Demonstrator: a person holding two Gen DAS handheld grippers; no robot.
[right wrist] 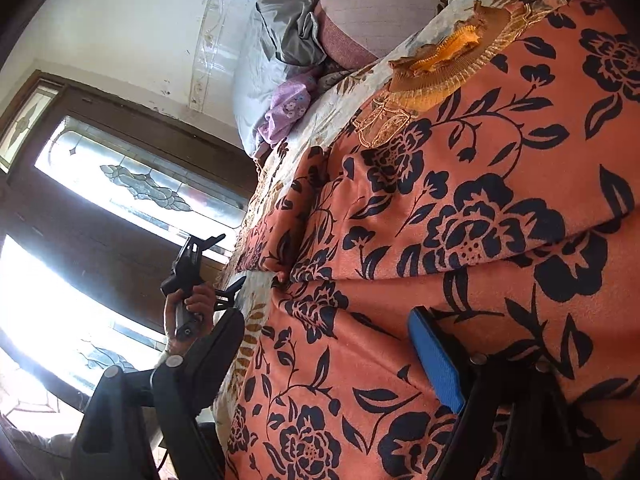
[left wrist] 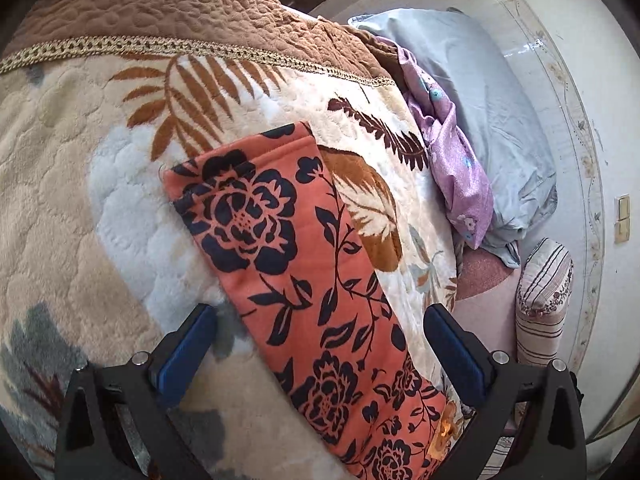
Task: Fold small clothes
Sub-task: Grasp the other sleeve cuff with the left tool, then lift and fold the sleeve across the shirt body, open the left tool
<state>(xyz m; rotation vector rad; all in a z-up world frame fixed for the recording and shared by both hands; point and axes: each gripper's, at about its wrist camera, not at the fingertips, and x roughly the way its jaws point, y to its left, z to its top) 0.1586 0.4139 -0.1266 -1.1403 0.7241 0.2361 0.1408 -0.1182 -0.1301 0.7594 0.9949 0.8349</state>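
An orange garment with dark navy flowers [left wrist: 304,264] lies as a long folded strip on a plush floral blanket [left wrist: 80,208]. My left gripper [left wrist: 320,320] is open, its blue-padded fingers [left wrist: 188,344] on either side of the strip, just above it. In the right wrist view the same garment [right wrist: 460,220] fills the frame, with a fold across it and an orange ribbed collar [right wrist: 444,64] at the top. My right gripper [right wrist: 332,340] is open, close over the cloth, one blue pad [right wrist: 436,356] against the fabric. The left gripper in a hand [right wrist: 192,280] shows there too.
A lilac flowered cloth [left wrist: 460,168] and a pale blue pillow [left wrist: 492,112] lie beyond the blanket's right edge, with a striped bolster [left wrist: 540,304] below them. The blanket has a brown quilted border [left wrist: 180,8]. A wooden door with glass panes [right wrist: 120,184] stands beside the bed.
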